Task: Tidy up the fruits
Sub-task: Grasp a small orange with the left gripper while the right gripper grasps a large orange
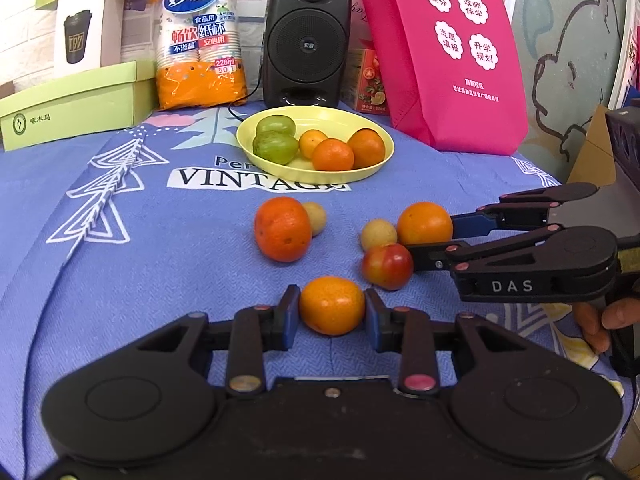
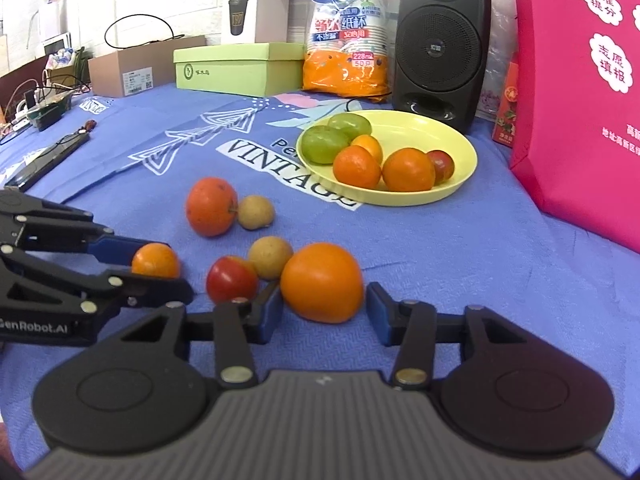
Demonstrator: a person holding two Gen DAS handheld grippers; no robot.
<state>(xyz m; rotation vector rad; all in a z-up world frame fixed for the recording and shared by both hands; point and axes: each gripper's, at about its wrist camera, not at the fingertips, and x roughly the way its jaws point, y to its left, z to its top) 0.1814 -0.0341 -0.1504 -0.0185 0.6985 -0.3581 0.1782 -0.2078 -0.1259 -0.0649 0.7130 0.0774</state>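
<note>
A yellow plate (image 1: 372,168) (image 2: 460,140) holds green and orange fruits. On the blue cloth lie loose fruits. My left gripper (image 1: 332,312) is shut on a small orange (image 1: 332,306), which also shows in the right wrist view (image 2: 155,260). My right gripper (image 2: 322,308) is open around a larger orange (image 2: 322,282) (image 1: 425,224), with a gap at its right pad. A red-yellow fruit (image 1: 387,266) (image 2: 232,278) and a tan fruit (image 1: 378,234) (image 2: 270,258) lie beside it. A red-orange fruit (image 1: 283,228) (image 2: 210,206) touches another tan fruit (image 2: 256,212).
At the back stand a black speaker (image 1: 306,40), a bag of paper cups (image 1: 200,36), a green box (image 1: 76,106) and a pink bag (image 1: 444,48). A dark flat device (image 2: 48,160) lies at the far left of the cloth.
</note>
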